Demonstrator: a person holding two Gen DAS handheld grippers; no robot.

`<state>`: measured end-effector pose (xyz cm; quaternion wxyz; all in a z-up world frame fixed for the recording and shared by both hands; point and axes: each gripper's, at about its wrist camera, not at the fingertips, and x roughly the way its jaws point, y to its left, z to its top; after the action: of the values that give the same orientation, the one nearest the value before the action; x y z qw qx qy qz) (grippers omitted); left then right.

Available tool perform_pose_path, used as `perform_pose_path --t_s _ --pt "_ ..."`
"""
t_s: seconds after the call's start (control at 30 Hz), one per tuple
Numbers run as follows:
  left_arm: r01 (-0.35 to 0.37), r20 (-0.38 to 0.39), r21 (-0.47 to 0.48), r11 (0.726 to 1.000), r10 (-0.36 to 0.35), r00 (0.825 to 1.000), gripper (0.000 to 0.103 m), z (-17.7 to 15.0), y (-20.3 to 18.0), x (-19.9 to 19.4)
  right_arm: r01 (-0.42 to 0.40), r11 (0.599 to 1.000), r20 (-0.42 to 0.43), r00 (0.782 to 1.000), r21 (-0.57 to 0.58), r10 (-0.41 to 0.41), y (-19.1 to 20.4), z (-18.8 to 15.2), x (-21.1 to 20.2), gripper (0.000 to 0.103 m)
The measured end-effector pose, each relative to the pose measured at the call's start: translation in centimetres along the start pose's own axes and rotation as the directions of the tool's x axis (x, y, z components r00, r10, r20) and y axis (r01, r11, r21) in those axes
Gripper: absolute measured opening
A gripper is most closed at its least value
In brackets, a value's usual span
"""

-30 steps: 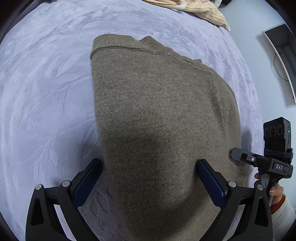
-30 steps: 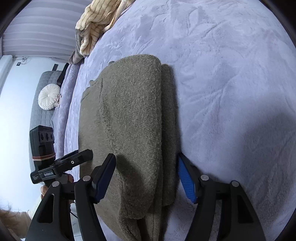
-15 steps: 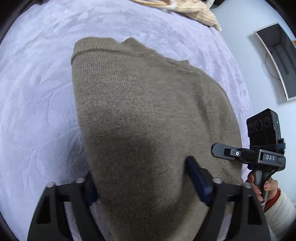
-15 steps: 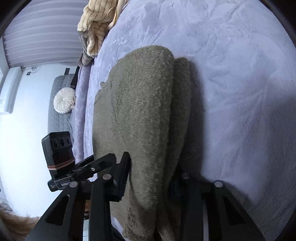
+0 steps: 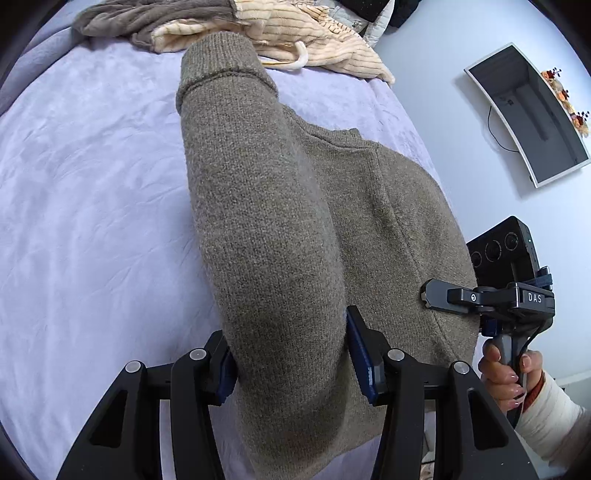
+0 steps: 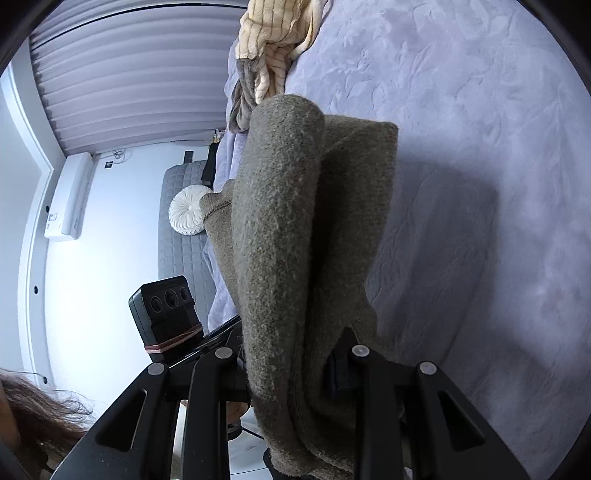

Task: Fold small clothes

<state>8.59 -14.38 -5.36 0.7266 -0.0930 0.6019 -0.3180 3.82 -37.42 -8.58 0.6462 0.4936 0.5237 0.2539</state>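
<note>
An olive-brown knit sweater (image 5: 266, 206) lies partly folded on a lavender bedspread (image 5: 92, 206). My left gripper (image 5: 291, 354) is shut on the sweater's near edge and lifts that side off the bed. My right gripper (image 6: 291, 373) is shut on the other near corner of the sweater (image 6: 280, 236), which hangs in thick folds between its jaws. The right gripper's body also shows in the left wrist view (image 5: 506, 295), held by a hand at the sweater's right edge. The blue pads (image 5: 360, 354) press into the knit.
A pile of cream ribbed and grey clothes (image 5: 280, 33) lies at the far end of the bed, also in the right wrist view (image 6: 266, 48). A wall monitor (image 5: 528, 110) hangs at right. A grey bench with a white round cushion (image 6: 186, 214) stands beyond the bed.
Both grippers closed on the sweater's near edge and raised it. The cloth now stands up off the bedspread in thick folds.
</note>
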Motion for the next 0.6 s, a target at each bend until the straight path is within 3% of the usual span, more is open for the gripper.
perform_pose_path --t_s 0.23,0.4,0.5,0.6 --pt "-0.047 -0.032 -0.027 0.999 0.046 0.998 0.052 -4.8 2.0 -3.9 -0.032 0.999 -0.053 0.998 0.043 0.035 1.2 -4.9 3.7 0.029" --pt "-0.084 -0.062 -0.086 0.993 0.079 0.995 0.052 -7.7 4.4 -3.9 -0.018 0.998 -0.096 0.995 0.055 0.023 0.4 -7.4 6.7 0.029" --pt "-0.188 -0.089 -0.082 0.979 0.18 0.98 0.053 -9.1 5.6 -2.2 0.042 0.998 -0.12 0.992 0.047 -0.036 -0.5 -7.8 8.8 0.029" --pt "-0.275 -0.084 -0.082 0.958 0.268 0.96 0.053 -9.8 6.5 -1.7 0.155 0.988 -0.119 0.981 0.028 -0.151 -1.5 -7.5 9.9 0.032"
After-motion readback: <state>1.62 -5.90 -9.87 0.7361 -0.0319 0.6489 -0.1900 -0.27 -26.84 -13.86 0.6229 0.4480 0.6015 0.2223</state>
